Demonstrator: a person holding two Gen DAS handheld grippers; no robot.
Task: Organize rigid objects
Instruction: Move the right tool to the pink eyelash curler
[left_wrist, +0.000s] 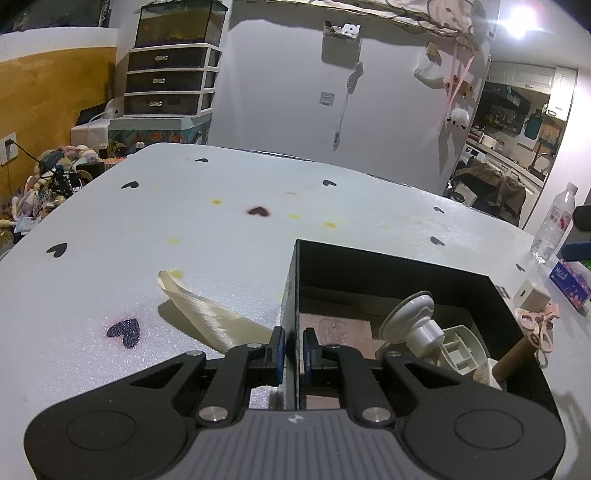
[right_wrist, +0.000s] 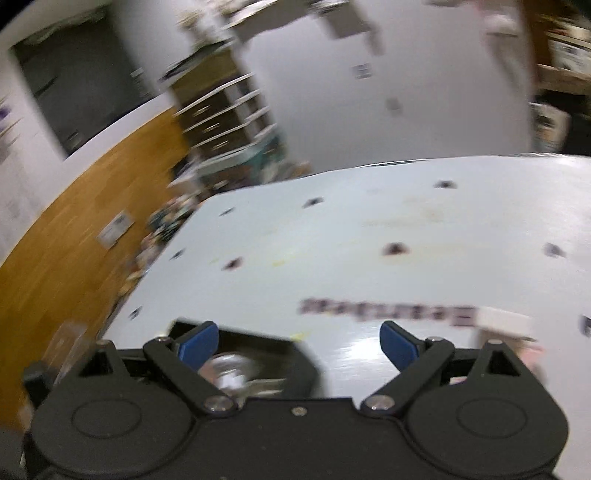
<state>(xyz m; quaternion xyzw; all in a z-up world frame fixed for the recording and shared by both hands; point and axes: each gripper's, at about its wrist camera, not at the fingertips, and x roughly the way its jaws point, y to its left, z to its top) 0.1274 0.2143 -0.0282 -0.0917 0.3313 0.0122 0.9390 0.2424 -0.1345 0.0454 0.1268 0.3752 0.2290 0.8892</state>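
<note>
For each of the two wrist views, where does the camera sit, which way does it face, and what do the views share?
Left wrist: sits behind the left gripper, looking down across the white table; its fingers clamp the left wall of the black box.
Right wrist: sits behind the right gripper, tilted and motion-blurred, looking down over the table; its jaws stand wide apart with nothing between them.
Shared: the heart-dotted table, the black box, the drawer unit by the wood-panelled wall.

One black box (left_wrist: 388, 269), one water bottle (left_wrist: 554, 225), one tissue pack (left_wrist: 569, 284), two claws (left_wrist: 294, 350)
</note>
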